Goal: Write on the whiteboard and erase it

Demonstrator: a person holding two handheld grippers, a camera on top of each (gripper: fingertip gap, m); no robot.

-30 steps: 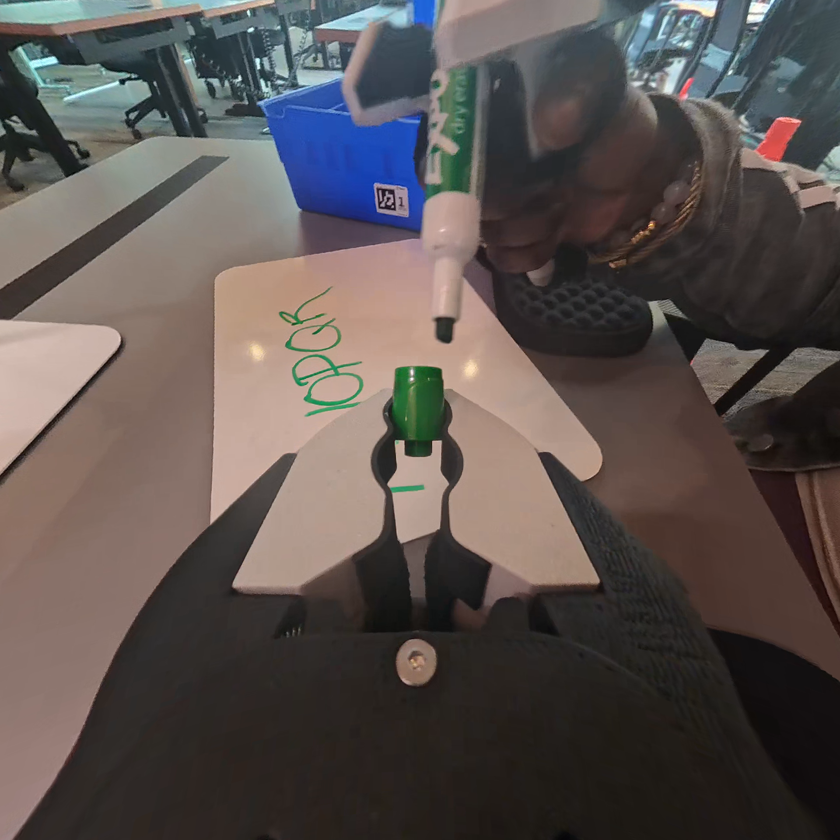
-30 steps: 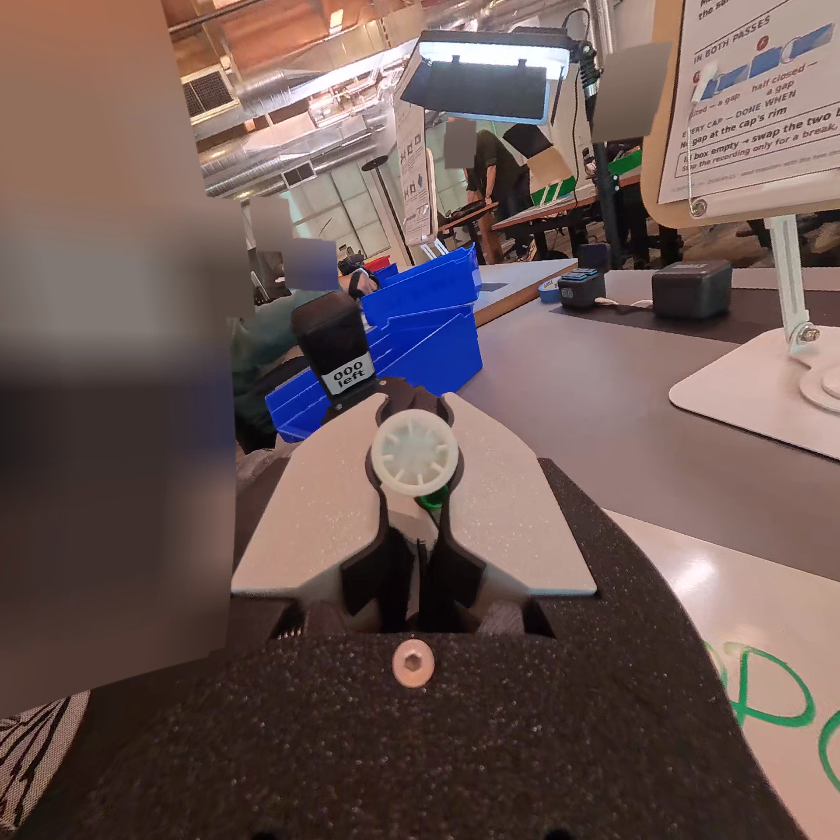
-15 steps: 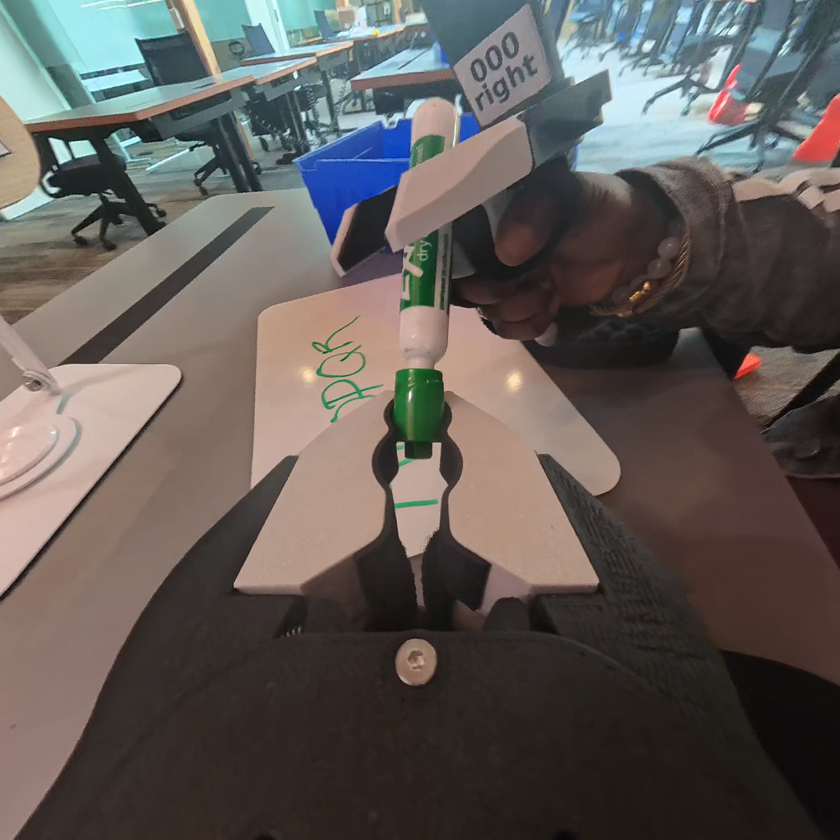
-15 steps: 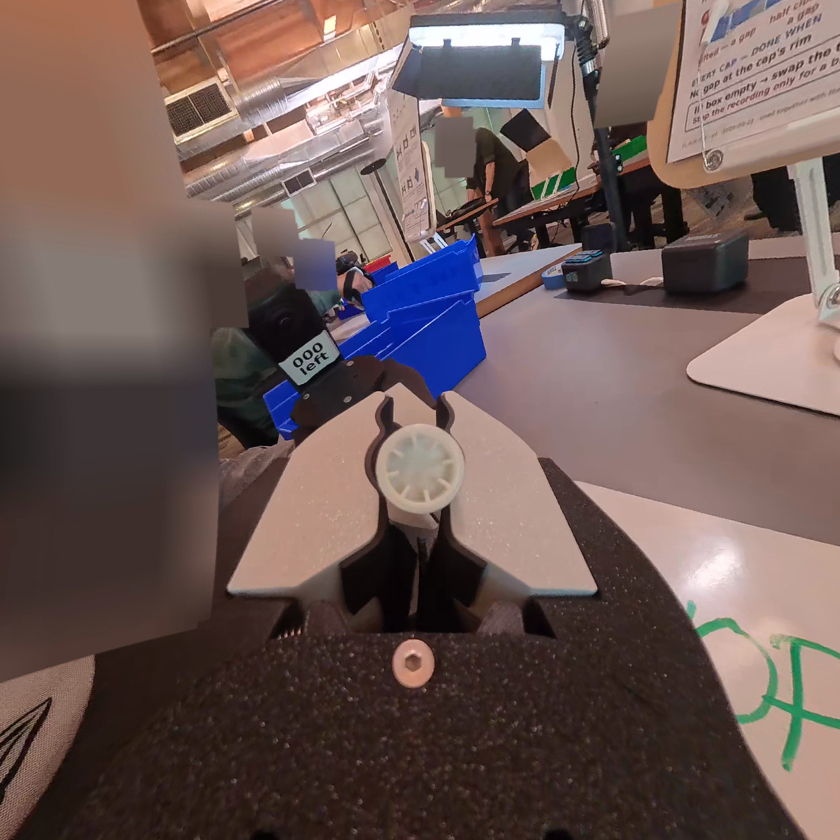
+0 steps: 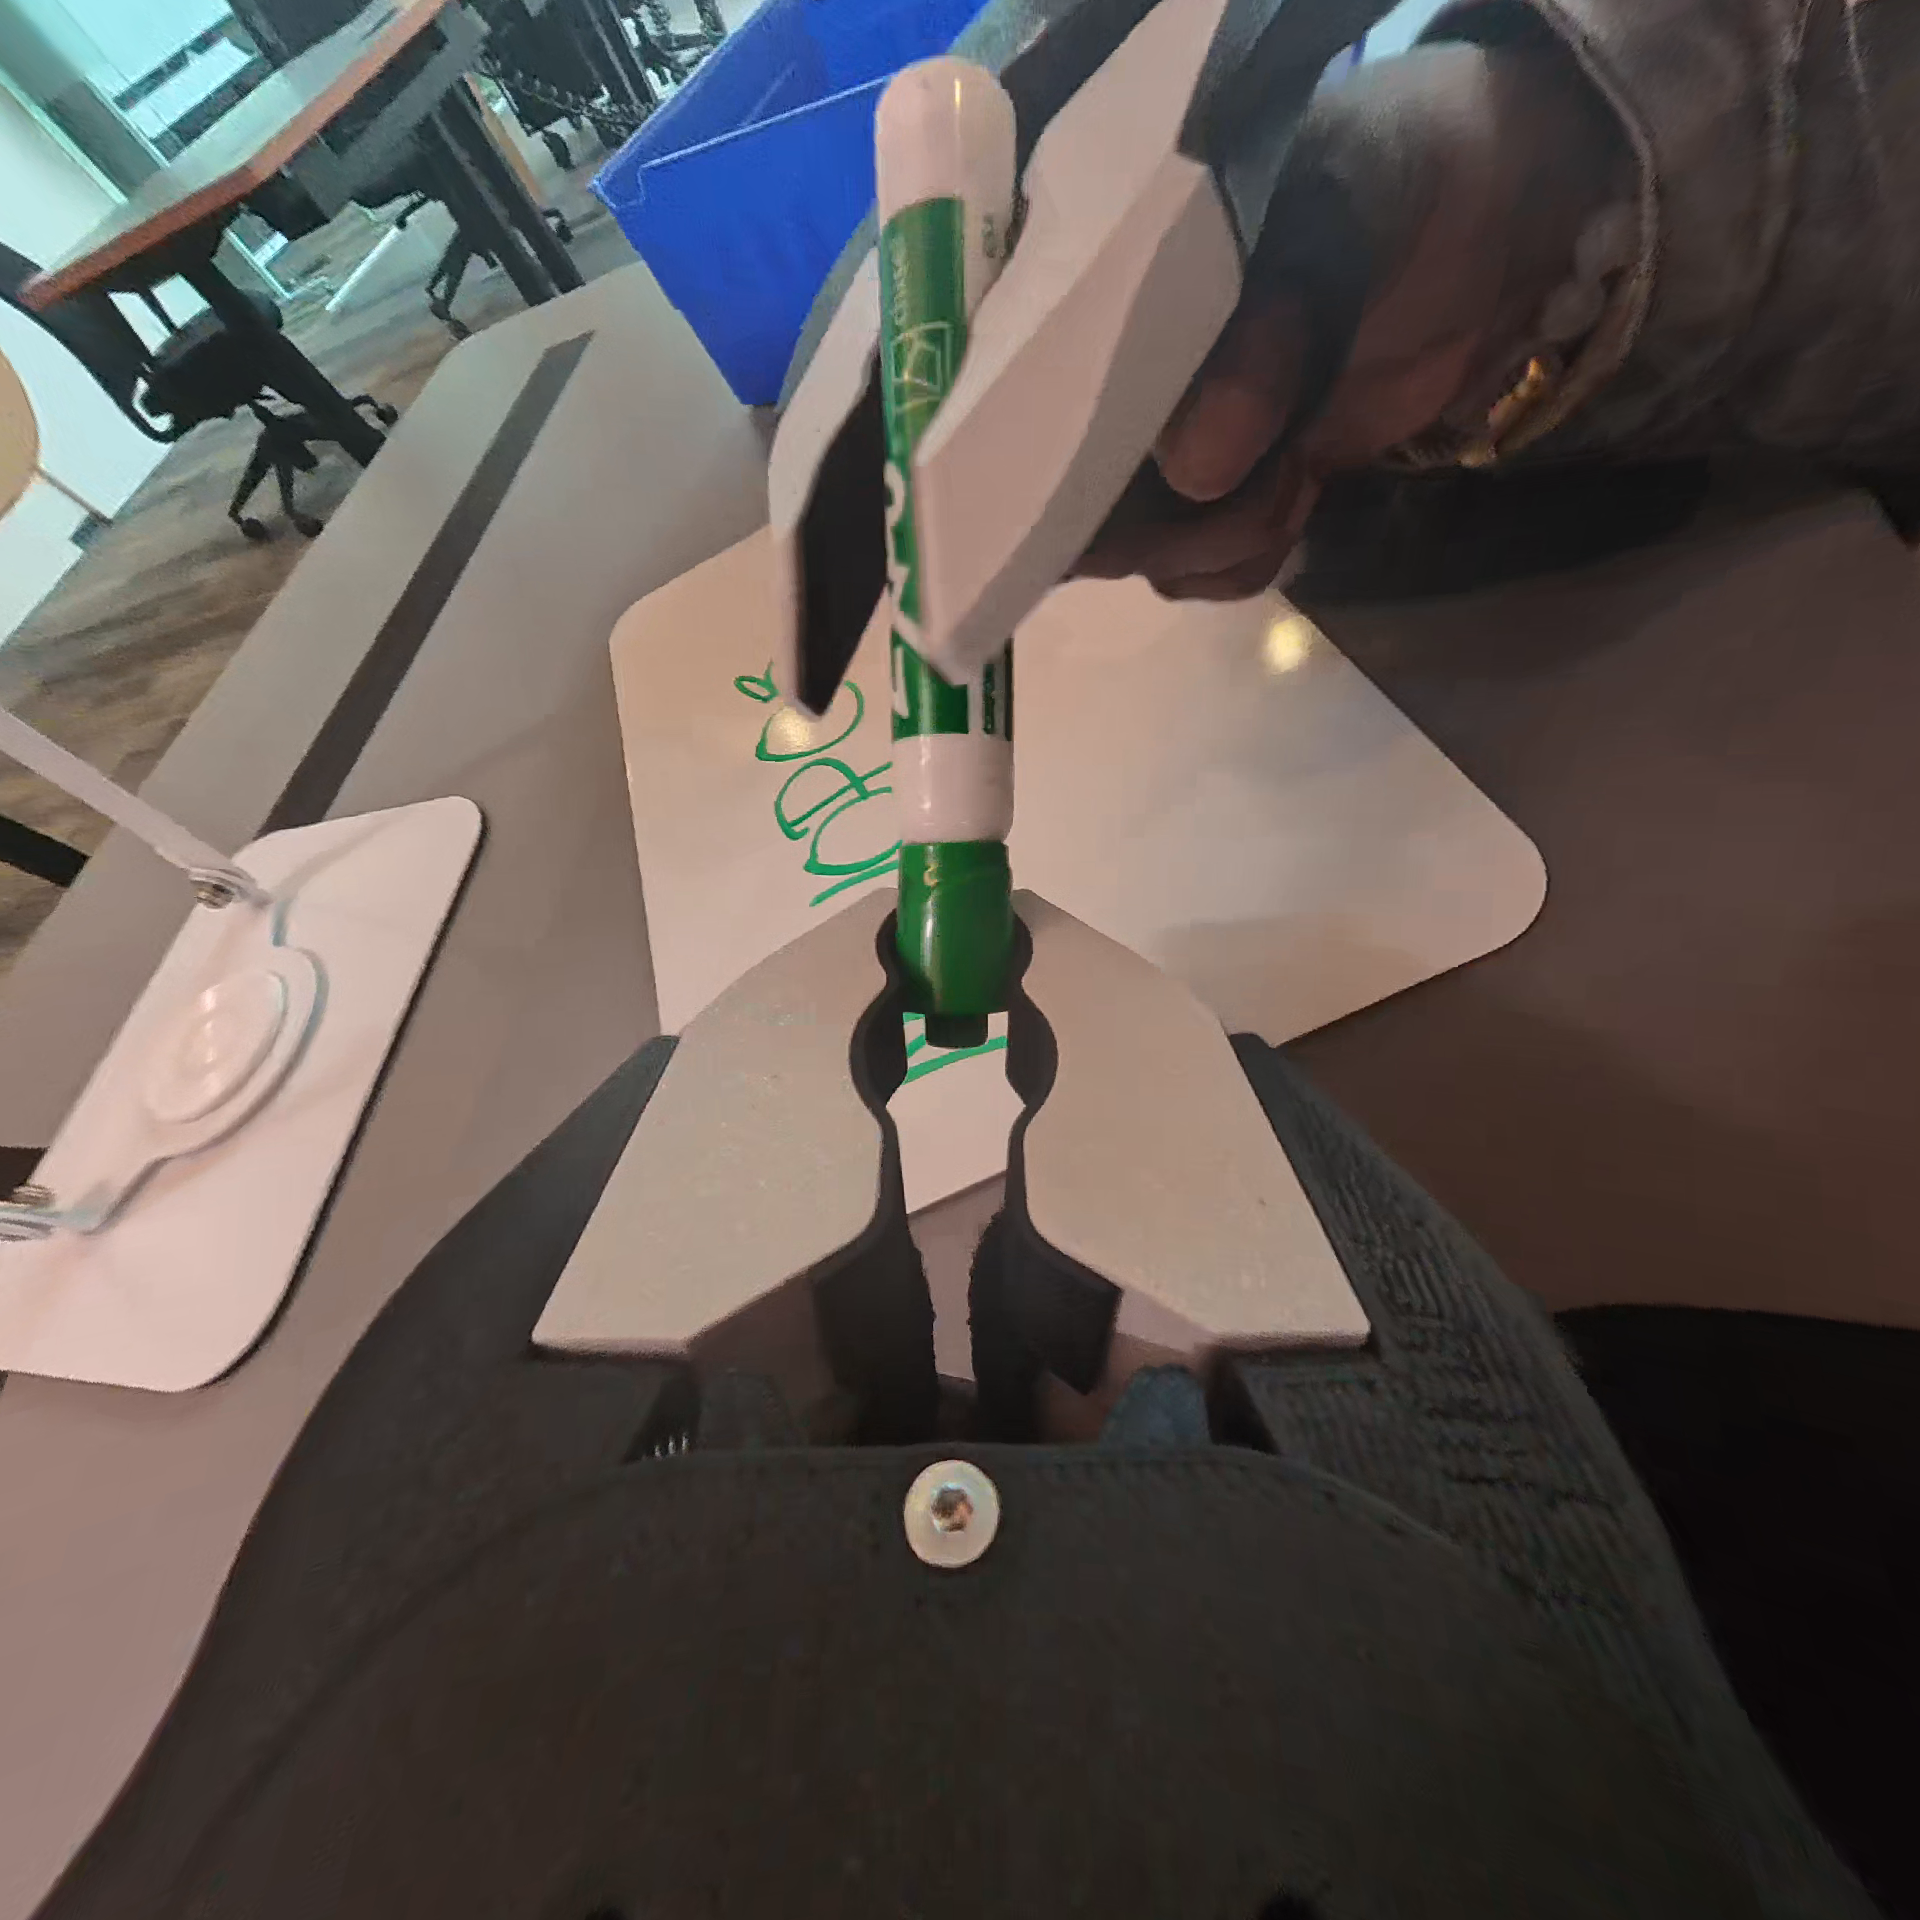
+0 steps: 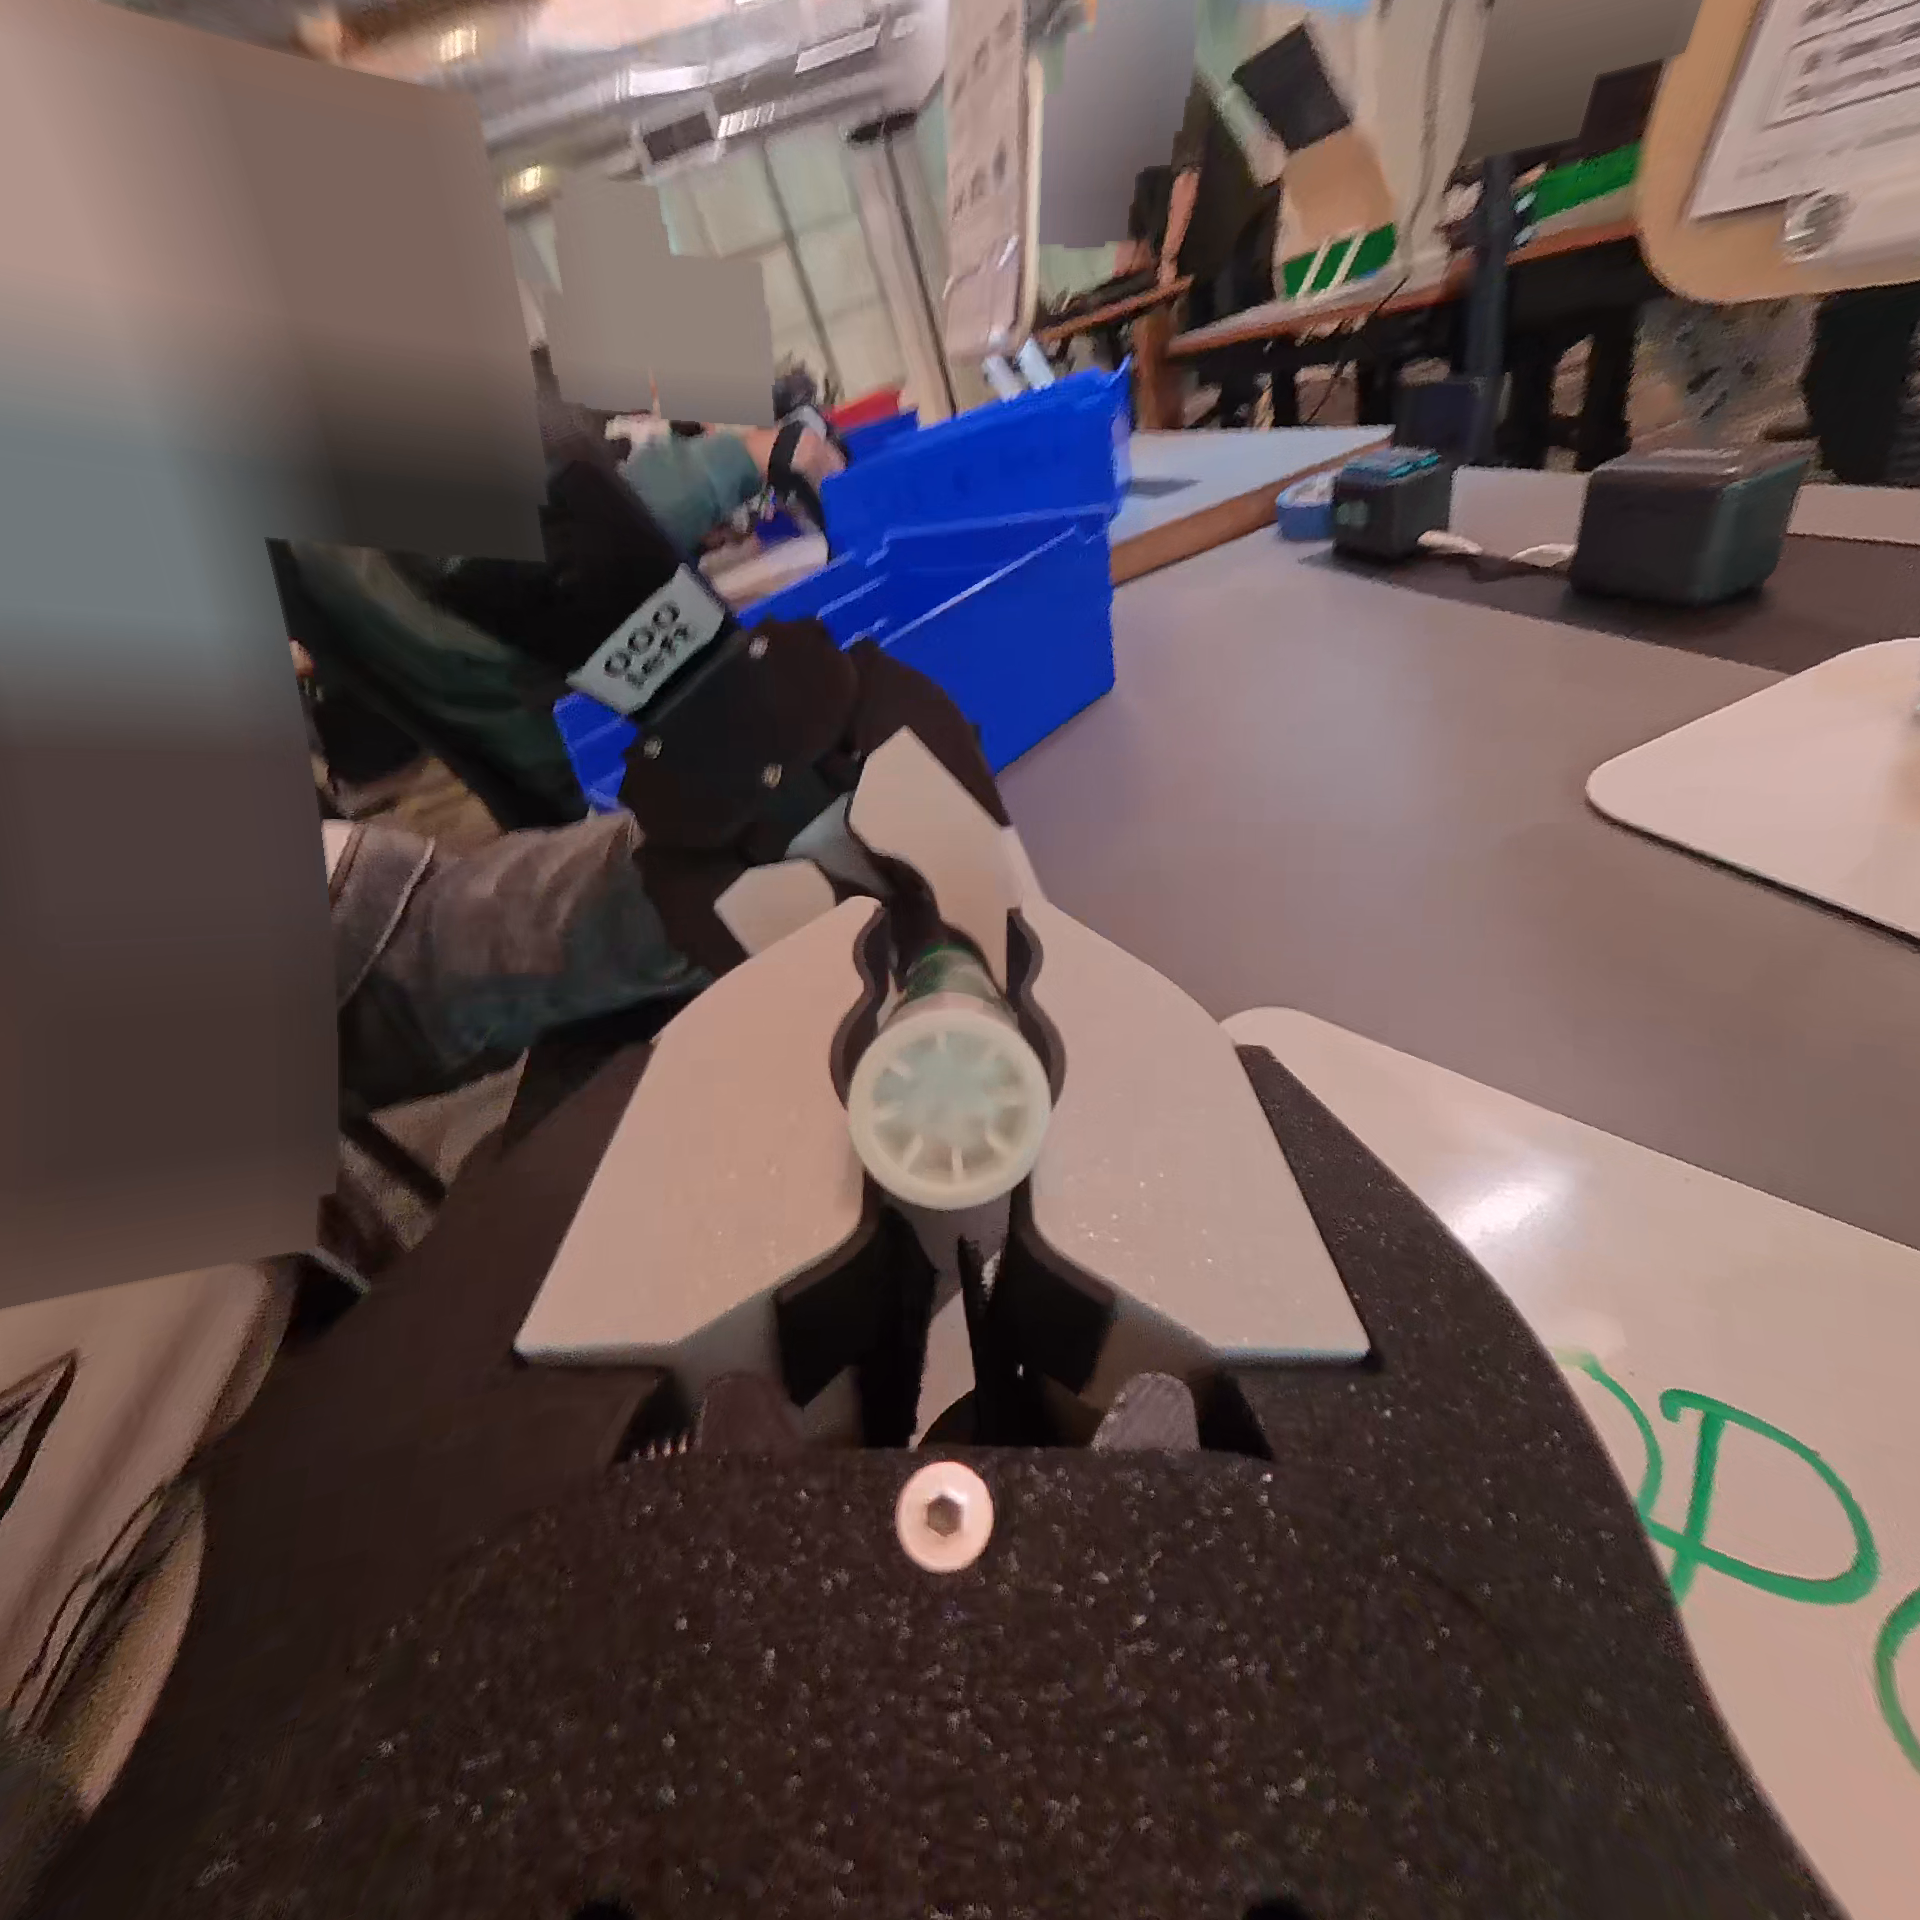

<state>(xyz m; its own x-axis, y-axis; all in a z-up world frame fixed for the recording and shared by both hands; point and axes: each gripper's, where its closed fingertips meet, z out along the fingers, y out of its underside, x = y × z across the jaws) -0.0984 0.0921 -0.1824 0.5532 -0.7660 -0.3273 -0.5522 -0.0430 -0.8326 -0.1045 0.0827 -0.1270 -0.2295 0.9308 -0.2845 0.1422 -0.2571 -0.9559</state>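
Note:
My left gripper point(image 5: 951, 961) is shut on the green marker cap point(image 5: 951, 935). My right gripper point(image 6: 948, 1023) is shut on the green-and-white marker point(image 5: 940, 499), seen end-on in the right wrist view point(image 6: 948, 1112). The marker stands nearly upright with its tip seated in the cap. The right gripper point(image 5: 904, 665) shows from the side in the left wrist view, held by a hand. The left gripper point(image 6: 935, 883) shows in the right wrist view just beyond the marker. Both hover over the whiteboard point(image 5: 1195, 831), which bears green writing point(image 5: 831, 810) and also shows in the right wrist view point(image 6: 1662, 1299).
A blue bin point(image 5: 748, 229) stands behind the whiteboard on the grey table point(image 5: 468, 644). A white stand base point(image 5: 208, 1091) lies at left, also at right in the right wrist view point(image 6: 1766, 810). Dark boxes point(image 6: 1673, 535) sit farther back. A person's sleeve point(image 5: 1714, 260) crosses at right. Across from one pair of fingers to the other is roughly 5 cm.
One second ago the bare marker tip hung above the cap. It came down into the cap, and the marker now sits deeper, with both grippers closer together and tilted.

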